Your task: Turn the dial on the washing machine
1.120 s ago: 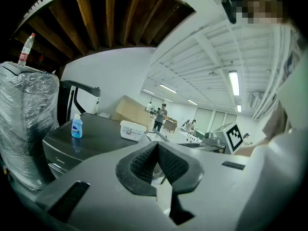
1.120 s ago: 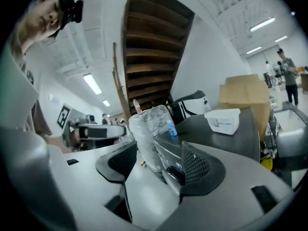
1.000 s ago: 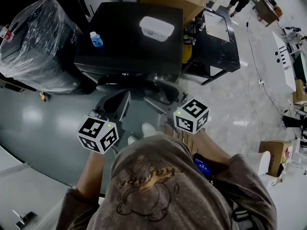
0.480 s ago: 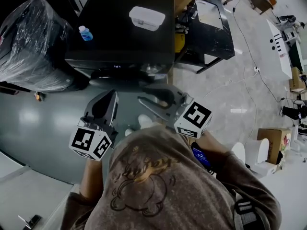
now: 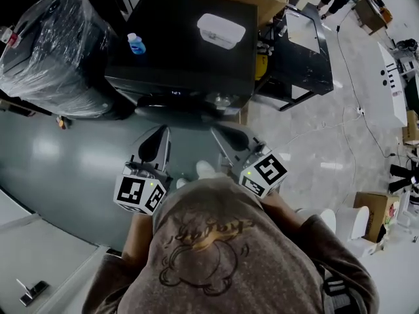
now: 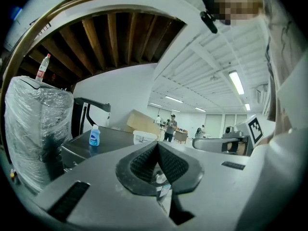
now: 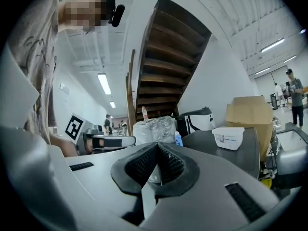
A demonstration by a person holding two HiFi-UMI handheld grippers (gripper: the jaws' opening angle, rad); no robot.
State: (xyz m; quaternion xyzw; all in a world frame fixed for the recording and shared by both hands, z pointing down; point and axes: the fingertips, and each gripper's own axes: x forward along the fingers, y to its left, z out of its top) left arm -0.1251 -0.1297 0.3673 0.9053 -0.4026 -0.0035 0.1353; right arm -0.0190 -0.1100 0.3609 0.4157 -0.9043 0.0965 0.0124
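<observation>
Looking down in head view: washer [image 5: 177, 57] sits straight ahead, tub [image 5: 221, 30] and blue bottle [image 5: 136, 44] on its lid, wrapped bundle [image 5: 55, 51] to its left. Dial is probably the shiny round bit [image 5: 219, 101] on the front panel, right of the small lit display; too small and dark to be sure. Left gripper [image 5: 160, 135] and right gripper [image 5: 219, 134] are held close to the chest, tips aimed at the panel but well short of it. Reads as a ready pose, approach not yet made

Left gripper view: pads pressed together at the tip, nothing between them. It looks level across the lid, so it's too high for the panel; dial not in shot

Right gripper view: same, pads fully together and empty. Lid, tub and bottle ahead, left gripper off to the side, dial below the frame. It sits nearer the dial's side, so I'd guess it does the turn. Needs to drop to panel height and spread its jaws around the knob
</observation>
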